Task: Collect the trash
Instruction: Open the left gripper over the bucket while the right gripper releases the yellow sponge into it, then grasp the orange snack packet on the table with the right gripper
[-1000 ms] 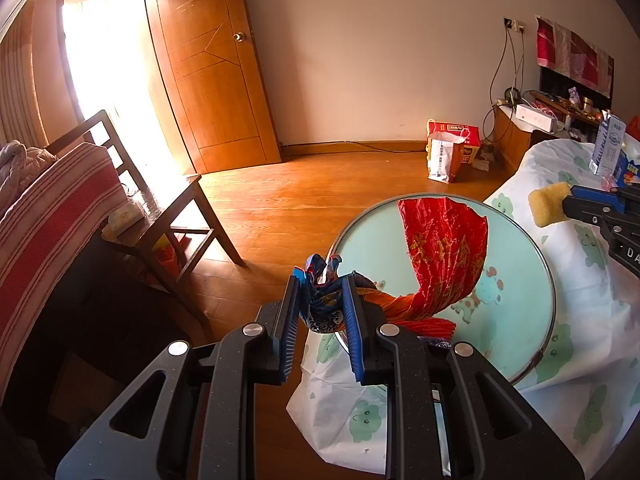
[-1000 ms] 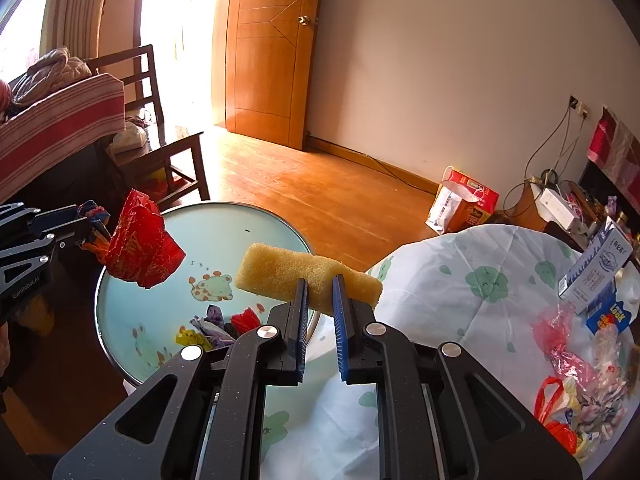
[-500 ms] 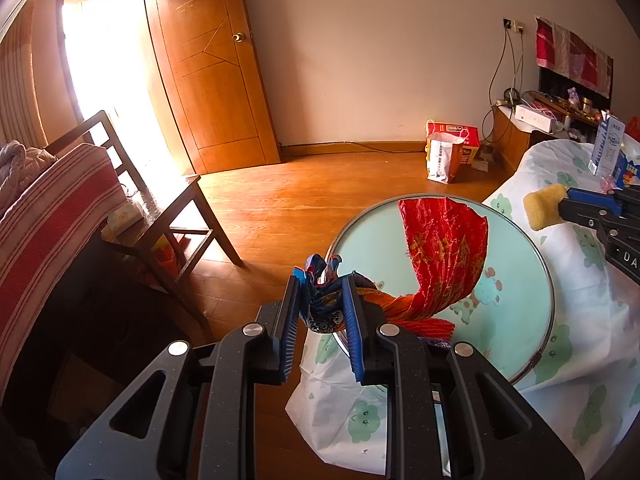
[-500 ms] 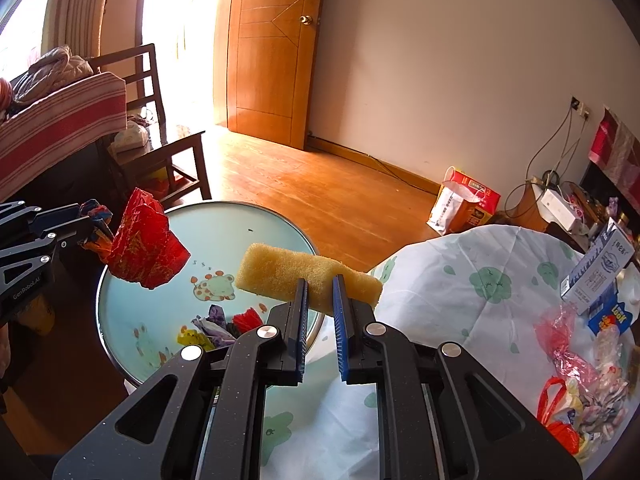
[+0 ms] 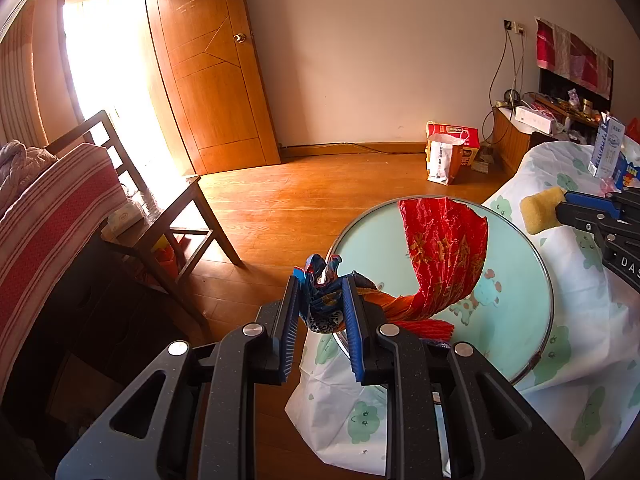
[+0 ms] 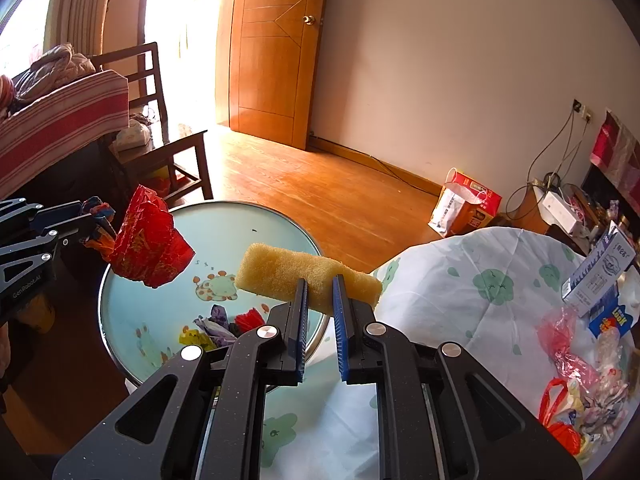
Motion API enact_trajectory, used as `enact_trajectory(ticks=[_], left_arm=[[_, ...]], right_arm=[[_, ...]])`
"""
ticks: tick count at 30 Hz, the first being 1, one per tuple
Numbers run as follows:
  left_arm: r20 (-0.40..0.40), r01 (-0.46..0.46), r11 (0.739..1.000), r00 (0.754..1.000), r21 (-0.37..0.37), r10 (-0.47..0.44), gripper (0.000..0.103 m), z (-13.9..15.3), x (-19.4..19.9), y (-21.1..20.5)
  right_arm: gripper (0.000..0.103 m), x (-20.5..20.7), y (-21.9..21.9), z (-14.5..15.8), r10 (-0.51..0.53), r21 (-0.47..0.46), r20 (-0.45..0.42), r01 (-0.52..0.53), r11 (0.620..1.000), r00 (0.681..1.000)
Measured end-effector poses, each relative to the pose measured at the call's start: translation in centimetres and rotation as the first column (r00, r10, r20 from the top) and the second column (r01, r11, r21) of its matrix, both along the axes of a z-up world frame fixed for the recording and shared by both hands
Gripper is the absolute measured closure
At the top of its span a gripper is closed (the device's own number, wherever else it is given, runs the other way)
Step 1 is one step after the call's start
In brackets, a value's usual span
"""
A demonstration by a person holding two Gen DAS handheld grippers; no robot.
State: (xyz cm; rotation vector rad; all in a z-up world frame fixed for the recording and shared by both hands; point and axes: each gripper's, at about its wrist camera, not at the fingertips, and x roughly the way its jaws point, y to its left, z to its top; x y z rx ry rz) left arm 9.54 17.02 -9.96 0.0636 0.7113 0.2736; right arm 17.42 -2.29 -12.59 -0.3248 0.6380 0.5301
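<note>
My left gripper (image 5: 320, 280) is shut on the bunched blue end of a red foil wrapper (image 5: 444, 256) and holds it in the air over the left rim of a round pale-green tray (image 5: 516, 312). The wrapper also shows in the right wrist view (image 6: 148, 240), beside the left gripper (image 6: 94, 216). My right gripper (image 6: 320, 280) is shut on a yellow sponge (image 6: 280, 272), held above the tray's right side (image 6: 168, 320). The sponge also shows in the left wrist view (image 5: 540, 208). A few crumpled wrappers (image 6: 220, 326) lie on the tray.
A white cloth with green prints (image 6: 460, 288) covers the table. A carton (image 6: 600, 268) and plastic bags (image 6: 580, 380) lie at its right. A wooden chair (image 5: 160, 216) and striped sofa (image 5: 44, 216) stand left. A paper bag (image 5: 442, 160) sits on the floor.
The right gripper with the sponge has shifted slightly toward the tray. The left gripper and red wrapper have barely moved.
</note>
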Motion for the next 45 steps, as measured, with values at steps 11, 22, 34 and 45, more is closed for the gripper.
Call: enact_trajectory(ticks=[11, 22, 34, 45], left_arm=[[0.001, 0.001, 1.0, 1.0, -0.001, -0.001, 0.081, 0.0, 0.0, 0.1], [0.001, 0.014, 1.0, 1.0, -0.008, -0.014, 0.079, 0.1, 0.0, -0.5], [0.024, 0.016, 0.999, 1.0, -0.028, -0.015, 0.047, 0.3, -0.1, -1.1], [0.025, 0.009, 0.999, 1.0, -0.03, -0.009, 0.039, 0.1, -0.1, -1.2]], right_arm=[[0.09, -0.2, 0.2, 0.1, 0.005, -0.004, 0.004, -0.005, 1.0, 1.0], [0.089, -0.2, 0.5, 0.1, 0.017, 0.001, 0.006, -0.017, 1.0, 1.0], [0.057, -0.4, 0.3, 0.1, 0.031, 0.03, -0.001, -0.031, 0.999, 1.0], [0.05, -0.7, 0.0, 0.3, 0.029, 0.032, 0.007, -0.03, 0.999, 1.0]])
